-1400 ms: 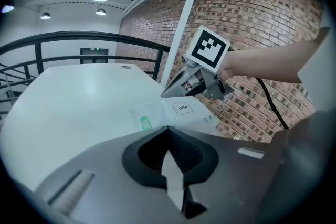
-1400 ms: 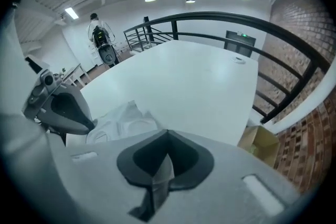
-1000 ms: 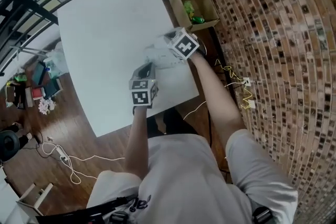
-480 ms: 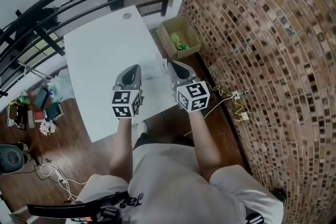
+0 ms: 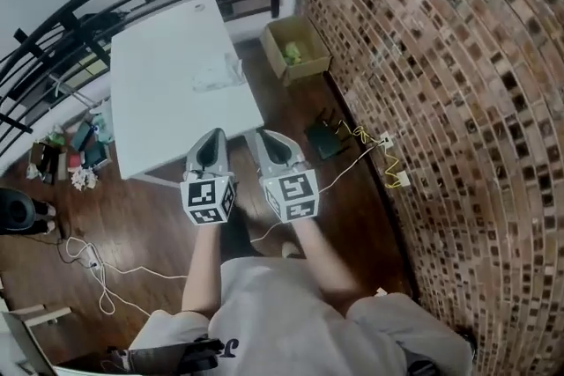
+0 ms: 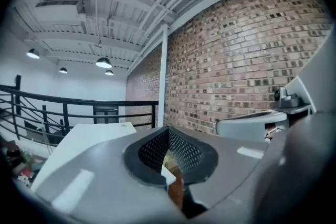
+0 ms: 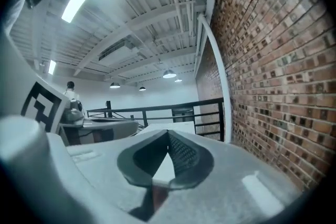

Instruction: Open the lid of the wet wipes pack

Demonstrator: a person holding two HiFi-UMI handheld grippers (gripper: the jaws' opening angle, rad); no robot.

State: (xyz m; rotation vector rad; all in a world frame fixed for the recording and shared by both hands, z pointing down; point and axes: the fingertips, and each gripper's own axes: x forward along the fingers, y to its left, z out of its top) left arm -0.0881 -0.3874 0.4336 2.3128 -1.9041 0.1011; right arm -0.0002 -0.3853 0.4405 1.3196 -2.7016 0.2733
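While the left claw (image 5: 213,136) and right claw (image 5: 263,136) hang pinched shut and empty over the floor (image 5: 150,220), the pack (image 5: 218,73) lies well apart on the bench (image 5: 154,119) (too small to tell if opened); reaching in closed could shove it off.

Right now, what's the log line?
left gripper shut, empty | right gripper shut, empty | wet wipes pack on white table, unheld

Right gripper (image 7: 168,136) shown with jaws closed.
The tips are seen meeting; a brick wall (image 7: 262,60) is shown at right, a black railing (image 7: 157,109) beyond.
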